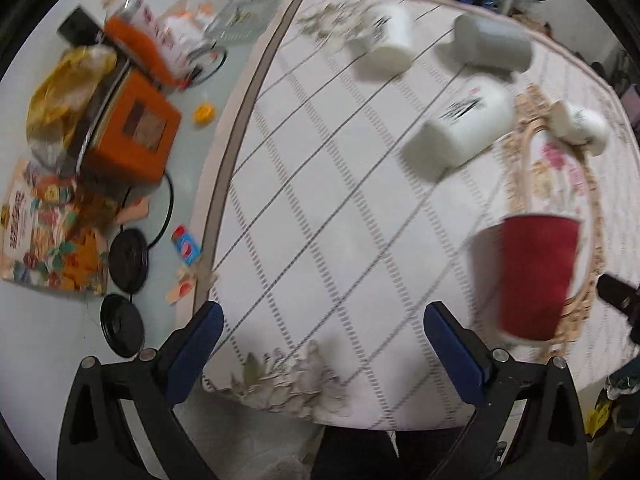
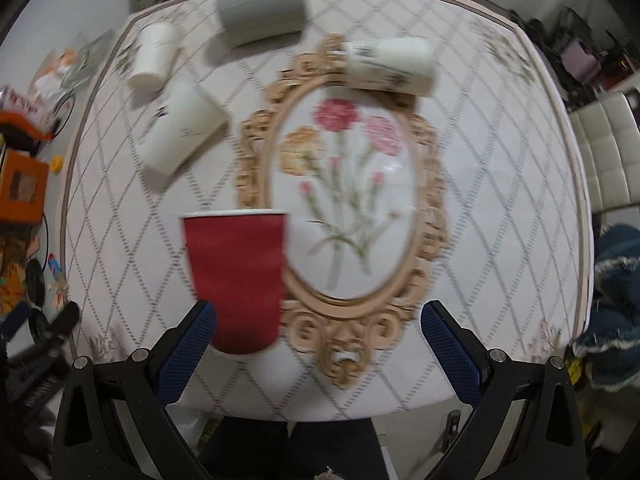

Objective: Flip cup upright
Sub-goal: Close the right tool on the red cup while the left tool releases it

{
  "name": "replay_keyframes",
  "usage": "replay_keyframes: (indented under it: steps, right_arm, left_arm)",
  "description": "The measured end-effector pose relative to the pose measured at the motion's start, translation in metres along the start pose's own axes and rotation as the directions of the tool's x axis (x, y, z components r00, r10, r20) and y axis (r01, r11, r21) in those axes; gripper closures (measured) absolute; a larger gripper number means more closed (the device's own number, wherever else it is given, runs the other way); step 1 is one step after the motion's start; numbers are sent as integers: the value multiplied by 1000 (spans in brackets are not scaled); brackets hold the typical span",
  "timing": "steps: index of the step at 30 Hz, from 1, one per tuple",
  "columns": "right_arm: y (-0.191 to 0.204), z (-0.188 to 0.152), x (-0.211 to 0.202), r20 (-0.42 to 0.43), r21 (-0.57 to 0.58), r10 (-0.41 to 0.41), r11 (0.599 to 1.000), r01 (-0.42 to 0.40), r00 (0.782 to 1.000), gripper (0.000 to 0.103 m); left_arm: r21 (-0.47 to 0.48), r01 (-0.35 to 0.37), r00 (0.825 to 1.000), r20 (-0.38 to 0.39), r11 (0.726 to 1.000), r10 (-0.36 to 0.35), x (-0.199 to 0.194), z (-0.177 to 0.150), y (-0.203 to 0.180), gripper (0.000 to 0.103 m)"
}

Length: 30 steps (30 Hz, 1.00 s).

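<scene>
A red paper cup (image 1: pixel 534 276) stands upright on the table, rim up; in the right wrist view (image 2: pixel 237 278) it sits just left of the oval flower print. My left gripper (image 1: pixel 322 324) is open and empty, the cup to its right. My right gripper (image 2: pixel 318 322) is open and empty, its left finger (image 2: pixel 188 344) close beside the cup's base. Three white cups (image 2: pixel 182 130) (image 2: pixel 154 56) (image 2: pixel 390 65) and a grey cup (image 2: pixel 262 10) lie on their sides farther back.
The round table (image 2: pixel 500 208) has a diamond-patterned cloth. On the floor left are an orange box (image 1: pixel 134 140), a bag, a printed book (image 1: pixel 44 232) and black lids (image 1: pixel 128 260). A white chair (image 2: pixel 608 152) and blue cloth (image 2: pixel 616 288) are at right.
</scene>
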State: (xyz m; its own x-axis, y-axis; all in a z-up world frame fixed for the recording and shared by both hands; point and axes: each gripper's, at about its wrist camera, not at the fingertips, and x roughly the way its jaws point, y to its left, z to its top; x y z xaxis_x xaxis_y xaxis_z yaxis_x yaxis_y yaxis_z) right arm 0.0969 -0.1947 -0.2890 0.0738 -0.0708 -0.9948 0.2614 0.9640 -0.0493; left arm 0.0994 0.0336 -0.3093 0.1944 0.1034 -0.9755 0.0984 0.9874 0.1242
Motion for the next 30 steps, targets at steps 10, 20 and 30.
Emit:
replay_keyframes:
  steps: [10,20,30]
  right_arm:
    - [50,14,27,-45,-73,4,997,-8,999,5]
    - [57,11,55,-109,-75,30,996,-39,994,33]
    - [15,9,19,146,48,135,989,-143,980,34]
  left_arm:
    - [-20,6,997,-78,1000,-7,31,-12,15,1]
    - [-33,27,993,-111,999,-30,37,-12,11,1]
    - [-43,60,986,-151,997,-66,46,5,5,1]
